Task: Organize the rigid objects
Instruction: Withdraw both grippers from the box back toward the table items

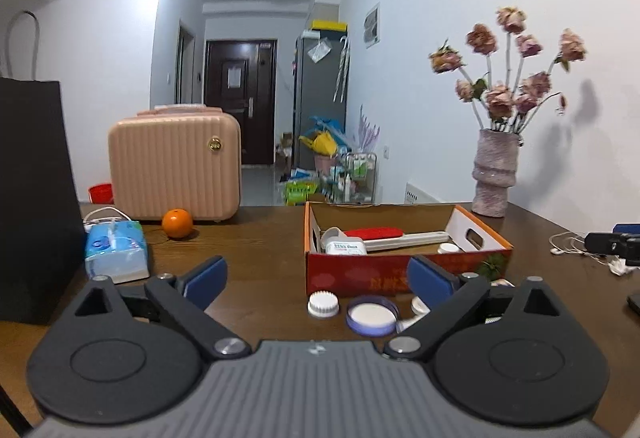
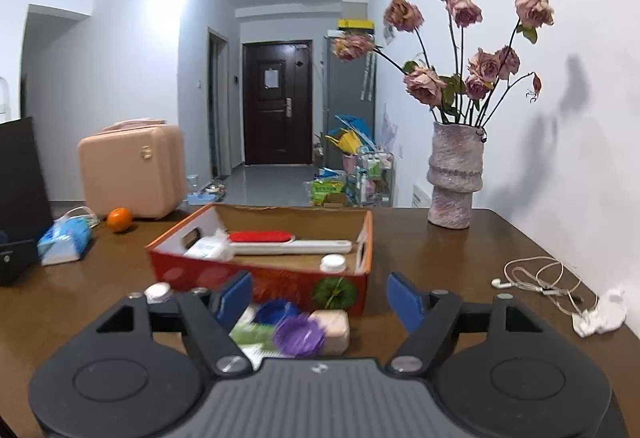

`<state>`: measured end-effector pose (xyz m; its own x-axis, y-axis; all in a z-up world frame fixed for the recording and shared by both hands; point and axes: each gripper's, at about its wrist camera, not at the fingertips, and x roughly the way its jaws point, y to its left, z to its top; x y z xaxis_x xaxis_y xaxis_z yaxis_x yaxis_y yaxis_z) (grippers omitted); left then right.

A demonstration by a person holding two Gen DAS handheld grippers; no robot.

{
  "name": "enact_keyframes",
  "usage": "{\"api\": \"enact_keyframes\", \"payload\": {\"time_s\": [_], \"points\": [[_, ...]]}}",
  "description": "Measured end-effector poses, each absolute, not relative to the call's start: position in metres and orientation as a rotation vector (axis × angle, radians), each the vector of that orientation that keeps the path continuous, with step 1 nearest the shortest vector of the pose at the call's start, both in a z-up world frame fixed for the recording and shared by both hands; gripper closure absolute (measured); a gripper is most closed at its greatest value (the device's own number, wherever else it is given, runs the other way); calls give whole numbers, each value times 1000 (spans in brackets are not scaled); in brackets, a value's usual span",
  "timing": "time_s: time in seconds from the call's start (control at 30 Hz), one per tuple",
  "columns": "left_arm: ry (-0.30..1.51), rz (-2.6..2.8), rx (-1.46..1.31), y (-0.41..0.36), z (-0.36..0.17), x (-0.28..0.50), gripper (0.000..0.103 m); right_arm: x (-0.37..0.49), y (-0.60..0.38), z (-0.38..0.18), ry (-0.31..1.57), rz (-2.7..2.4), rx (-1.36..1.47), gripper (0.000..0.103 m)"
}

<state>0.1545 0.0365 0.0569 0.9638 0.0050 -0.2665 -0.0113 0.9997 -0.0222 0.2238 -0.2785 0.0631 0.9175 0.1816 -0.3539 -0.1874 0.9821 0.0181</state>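
Left edge of the dark wooden bench (image 1: pixel 256 238): black paper bag (image 1: pixel 32 198), blue tissue pack (image 1: pixel 116 252), orange fruit (image 1: pixel 177 223), pink ribbed hard case (image 1: pixel 176 166) behind them. None of these looks like part of the sorting.

Left claw (image 1: pixel 316 276): jaws spread wide, nothing between the blue pads; released, held above the bench short of the box.

Centre: open red-and-orange cardboard box (image 1: pixel 400 272). Already inside are a white long-handled brush with red pad (image 1: pixel 394 234), a white rectangular container (image 1: pixel 345 248) and a small white round lid (image 1: pixel 448 248).

Loose on the bench, just in front of the box's near wall: white ribbed cap (image 1: pixel 323 304), purple-rimmed round tin with white top (image 1: pixel 372 316). The right wrist view adds a blue round lid (image 2: pixel 276 312), a purple ridged cap (image 2: pixel 299 336), a pale pink block (image 2: pixel 334 330) and something green, blurred, that I cannot identify.

Right claw (image 2: pixel 320 298): jaws apart, empty, released; the loose pile lies below and between them, untouched.

Right side: textured pink vase of dried roses (image 2: pixel 454 178), white earphones (image 2: pixel 532 278), crumpled tissue (image 2: pixel 600 314).

Judgement: both claws are between picks, with the box partly filled. Next move calls for choosing one loose piece, descending over it, and closing across its narrow width; the pieces crowd each other, so neighbours may get nudged.
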Motion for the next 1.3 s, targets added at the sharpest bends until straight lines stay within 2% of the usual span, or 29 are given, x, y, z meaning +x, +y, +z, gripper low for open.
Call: {"api": "enact_keyframes", "payload": {"time_s": [0.33, 0.5, 1.3], "points": [[237, 28, -38, 32, 33, 56, 0, 106, -258, 29, 303, 220, 45, 23], [234, 15, -3, 26, 32, 48, 0, 76, -254, 10, 339, 233, 42, 23], [343, 12, -9, 23, 4, 78, 0, 95, -255, -11, 381, 208, 68, 22]]}}
